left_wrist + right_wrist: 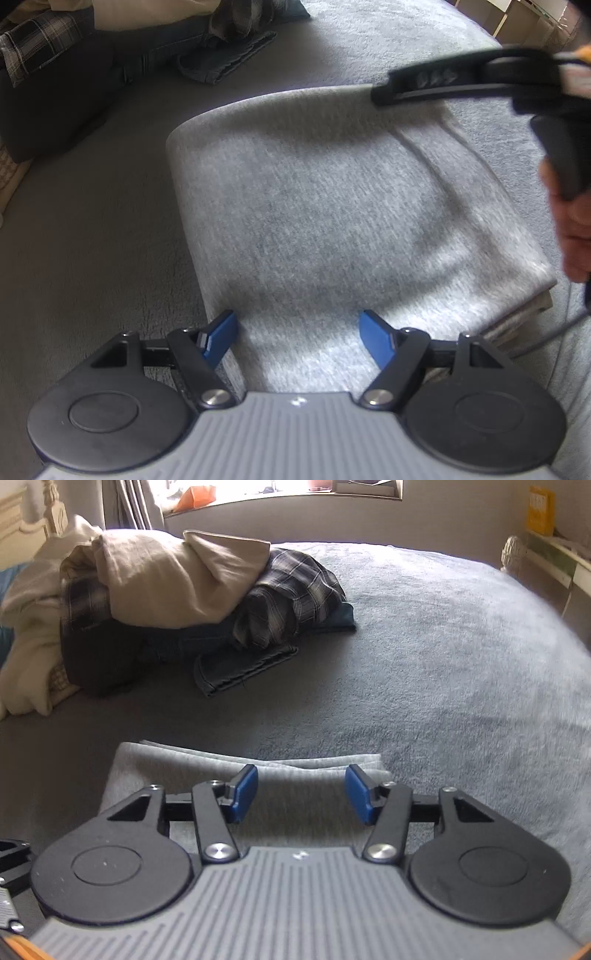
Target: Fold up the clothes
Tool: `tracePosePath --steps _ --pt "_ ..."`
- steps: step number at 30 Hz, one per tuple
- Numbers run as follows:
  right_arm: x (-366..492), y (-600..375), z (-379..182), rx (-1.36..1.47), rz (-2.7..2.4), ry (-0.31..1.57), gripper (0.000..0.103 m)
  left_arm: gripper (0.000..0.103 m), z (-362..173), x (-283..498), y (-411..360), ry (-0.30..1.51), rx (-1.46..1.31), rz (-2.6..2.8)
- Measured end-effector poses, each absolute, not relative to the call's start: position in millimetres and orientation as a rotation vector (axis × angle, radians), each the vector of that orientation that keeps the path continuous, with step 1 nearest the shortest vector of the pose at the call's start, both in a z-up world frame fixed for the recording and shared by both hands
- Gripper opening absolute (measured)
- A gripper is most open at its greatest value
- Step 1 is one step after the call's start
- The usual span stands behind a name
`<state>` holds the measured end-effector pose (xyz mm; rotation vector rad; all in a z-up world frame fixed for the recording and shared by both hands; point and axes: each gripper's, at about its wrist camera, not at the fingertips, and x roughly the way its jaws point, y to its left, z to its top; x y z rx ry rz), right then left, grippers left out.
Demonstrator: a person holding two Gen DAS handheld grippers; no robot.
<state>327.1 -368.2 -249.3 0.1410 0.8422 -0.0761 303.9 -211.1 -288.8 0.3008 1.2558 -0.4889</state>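
A folded grey garment (332,206) is seen lying on the grey bedspread (461,657). The left gripper (297,334) and right gripper (301,790) are held wide apart above it, grasping nothing. Only the right wrist view shows the clothes pile (166,602) at ten o'clock; a hand (570,225) is cut off at three o'clock in the left.

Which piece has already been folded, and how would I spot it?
Look at the grey bed cover, then at the near part away from the heap of clothes. The folded piece lies flat under both open claws, a neat pale grey rectangle, unlike the rumpled plaid and cream things.
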Motion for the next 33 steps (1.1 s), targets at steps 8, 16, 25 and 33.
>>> tracePosePath --steps 8,16,25,33 --pt "334.1 -377.3 -271.8 0.194 -0.122 0.885 0.05 0.075 -288.3 301.2 -209.8 1.246 0.298 -0.503" --pt "336.3 -380.8 -277.0 0.219 -0.132 0.892 0.05 0.075 -283.2 292.6 -209.9 1.24 0.292 -0.504" --pt "335.2 -380.9 -276.6 0.222 -0.133 0.892 0.05 0.076 -285.3 294.3 -205.6 1.231 0.282 -0.506" --pt "334.7 -379.0 -277.4 0.21 -0.137 0.887 0.05 0.076 -286.6 293.8 -203.6 1.218 0.272 -0.51"
